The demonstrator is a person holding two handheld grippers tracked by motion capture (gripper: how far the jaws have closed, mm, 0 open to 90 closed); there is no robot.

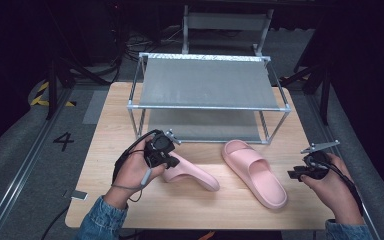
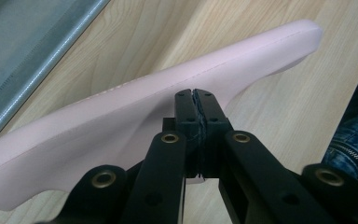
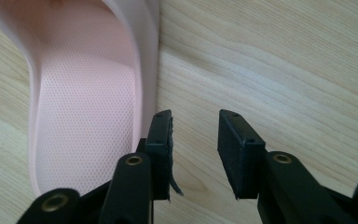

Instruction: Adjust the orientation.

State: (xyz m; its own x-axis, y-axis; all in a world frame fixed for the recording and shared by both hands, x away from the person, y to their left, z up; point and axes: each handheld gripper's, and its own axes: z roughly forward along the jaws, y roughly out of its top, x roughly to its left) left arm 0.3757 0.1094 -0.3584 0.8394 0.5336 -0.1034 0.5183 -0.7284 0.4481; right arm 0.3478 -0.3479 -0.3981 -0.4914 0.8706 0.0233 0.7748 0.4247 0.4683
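Two pink slippers lie on the wooden table (image 1: 115, 200). The left slipper (image 1: 195, 175) (image 2: 121, 116) shows its smooth side with a fine seam line. My left gripper (image 1: 166, 161) (image 2: 196, 93) is shut, pads pressed flat together, with its tips right against that side near the strap end; I see nothing pinched between the pads. The right slipper (image 1: 254, 172) (image 3: 84, 93) lies sole down with its dotted footbed up. My right gripper (image 1: 292, 175) (image 3: 195, 121) is open just off its rim, its left jaw beside the rim and only bare wood between the pads.
A two-tier metal rack (image 1: 207, 82) with grey fabric shelves stands at the back of the table. A grey chair (image 1: 227, 25) is behind it. Denim sleeves (image 1: 97, 225) come in at the front edge. A floor marker with the digit 4 (image 1: 63, 141) lies to the left.
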